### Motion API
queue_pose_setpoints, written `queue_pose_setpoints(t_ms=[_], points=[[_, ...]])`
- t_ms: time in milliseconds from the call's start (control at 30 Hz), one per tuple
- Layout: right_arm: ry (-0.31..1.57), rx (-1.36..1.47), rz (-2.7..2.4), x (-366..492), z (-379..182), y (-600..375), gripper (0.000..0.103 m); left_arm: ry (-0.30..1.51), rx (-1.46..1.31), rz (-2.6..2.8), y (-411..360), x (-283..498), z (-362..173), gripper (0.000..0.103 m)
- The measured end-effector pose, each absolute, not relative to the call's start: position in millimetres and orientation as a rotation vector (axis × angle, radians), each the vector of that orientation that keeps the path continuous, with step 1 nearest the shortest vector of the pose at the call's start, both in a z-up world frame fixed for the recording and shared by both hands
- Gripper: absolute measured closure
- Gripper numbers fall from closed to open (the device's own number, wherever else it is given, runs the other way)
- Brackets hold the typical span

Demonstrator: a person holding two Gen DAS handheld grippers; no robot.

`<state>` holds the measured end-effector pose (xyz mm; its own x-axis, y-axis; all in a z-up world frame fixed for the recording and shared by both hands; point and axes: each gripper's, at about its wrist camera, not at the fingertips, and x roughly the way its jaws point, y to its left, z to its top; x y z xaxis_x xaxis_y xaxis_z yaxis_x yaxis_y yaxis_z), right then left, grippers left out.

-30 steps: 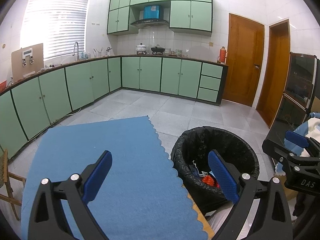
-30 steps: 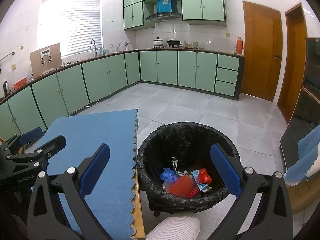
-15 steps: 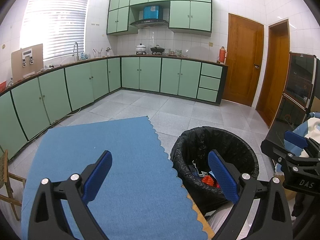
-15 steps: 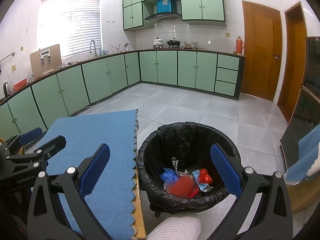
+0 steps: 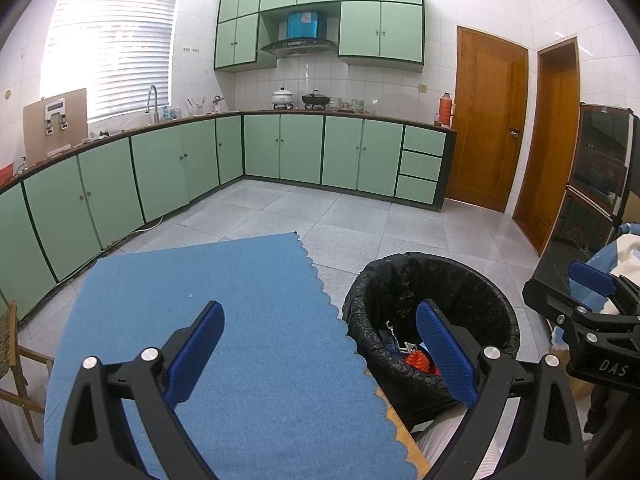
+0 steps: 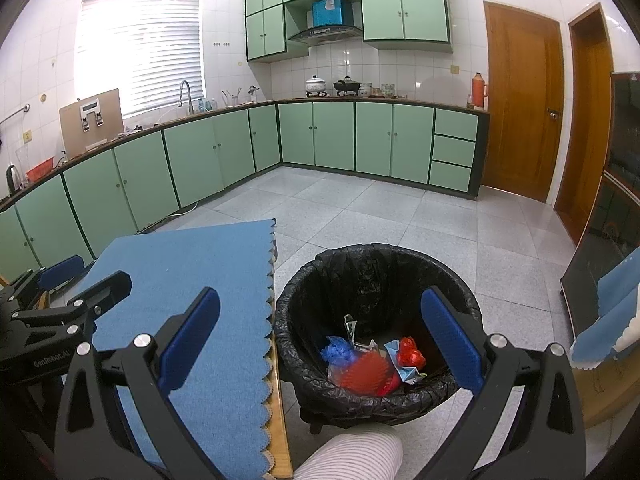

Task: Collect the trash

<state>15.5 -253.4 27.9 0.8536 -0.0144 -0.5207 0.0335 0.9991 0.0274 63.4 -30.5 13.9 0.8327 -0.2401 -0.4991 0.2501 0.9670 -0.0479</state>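
From the left wrist we saw only a sliver of the trash (image 5: 418,360) in the bin (image 5: 400,276), the rest lost behind the rim and the left gripper's (image 5: 320,350) pad. The blue cloth (image 5: 240,320) ran off the bottom edge, hiding the table beneath. The right gripper (image 5: 592,304) was cut by the frame edge. Items on the far counter (image 6: 360,98) were too small to identify.

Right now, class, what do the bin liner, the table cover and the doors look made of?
Bin liner: thin black plastic film, glossy; it crinkles and catches light.
Table cover: blue felt-like cloth, matte, with a scalloped cut edge.
Doors: apparently varnished wood, orange-brown with a slight sheen; possibly veneer.
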Motion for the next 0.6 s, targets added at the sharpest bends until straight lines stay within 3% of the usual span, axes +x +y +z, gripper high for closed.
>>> queue_pose_setpoints(t_ms=[600], points=[[0.548, 0.038, -0.025, 15.5, 26.9, -253.5, 0.005, 0.526, 0.021, -0.258, -31.1, 63.3, 14.5, 0.008]])
